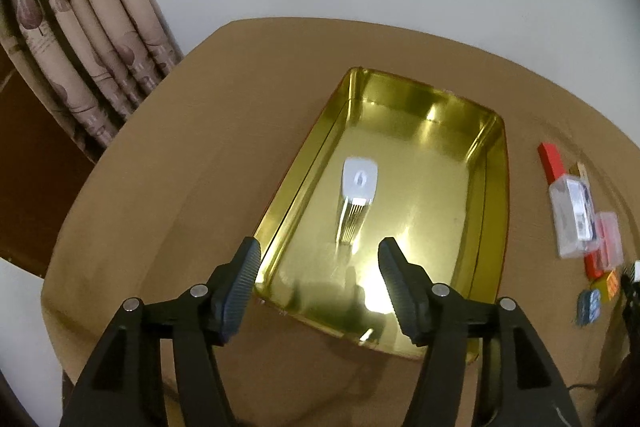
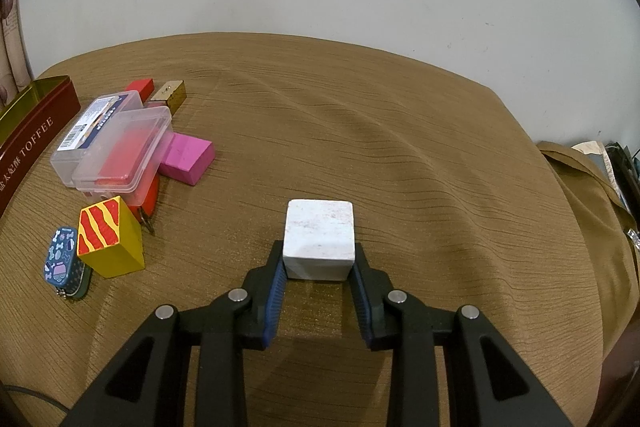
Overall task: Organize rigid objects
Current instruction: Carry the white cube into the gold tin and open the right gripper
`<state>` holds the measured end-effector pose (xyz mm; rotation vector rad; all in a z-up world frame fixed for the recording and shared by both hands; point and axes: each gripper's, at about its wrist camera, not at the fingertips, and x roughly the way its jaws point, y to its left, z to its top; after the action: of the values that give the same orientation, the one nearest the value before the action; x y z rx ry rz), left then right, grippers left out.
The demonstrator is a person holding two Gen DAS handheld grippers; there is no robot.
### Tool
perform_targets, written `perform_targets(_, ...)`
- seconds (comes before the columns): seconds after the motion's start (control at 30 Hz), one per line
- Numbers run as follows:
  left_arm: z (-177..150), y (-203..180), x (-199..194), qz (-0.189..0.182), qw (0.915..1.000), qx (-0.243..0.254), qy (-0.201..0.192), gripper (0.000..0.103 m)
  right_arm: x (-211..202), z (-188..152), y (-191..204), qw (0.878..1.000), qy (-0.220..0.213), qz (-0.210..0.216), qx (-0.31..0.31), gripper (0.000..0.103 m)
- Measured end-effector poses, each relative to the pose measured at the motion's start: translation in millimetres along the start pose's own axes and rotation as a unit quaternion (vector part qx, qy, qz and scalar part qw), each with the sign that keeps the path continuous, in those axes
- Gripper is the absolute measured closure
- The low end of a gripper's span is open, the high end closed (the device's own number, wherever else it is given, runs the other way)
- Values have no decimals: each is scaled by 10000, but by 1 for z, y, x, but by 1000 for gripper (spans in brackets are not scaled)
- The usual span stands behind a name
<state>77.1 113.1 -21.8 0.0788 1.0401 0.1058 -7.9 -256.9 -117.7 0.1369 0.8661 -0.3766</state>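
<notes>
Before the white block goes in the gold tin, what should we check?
1. Right tongs squeezing the white block: ok.
2. Left tongs open with nothing in them: ok.
3. Gold tin has free floor beside the small white gadget: ok.
4. Left tongs out of the way above the tin: not ok.
5. Block lifted off the tablecloth: cannot tell.
</notes>
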Motion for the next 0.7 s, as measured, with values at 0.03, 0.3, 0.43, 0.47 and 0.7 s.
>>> perform_targets(0.03, -4, 0, -3, 56, 10000, 19, -37, 44, 0, 0, 0, 10000, 1, 4, 3, 72)
perform_targets(0.3, -23, 3, -20, 286, 9990, 175, -283, 37, -1, 0, -2, 10000, -2, 13, 24, 72)
perform_targets(0.43, -30, 3, -22, 229, 9987, 275, -368, 37, -1, 1, 0, 10000, 8, -42, -10, 72)
perform_targets(0.47, -30, 2, -20, 215, 9986, 292, -376, 36, 0, 1, 2, 10000, 16, -56, -17, 73)
perform_targets(0.7, -34, 7, -11, 44, 9993, 212, -319, 31, -4, 7, 8, 9997, 133, -178, 89, 73)
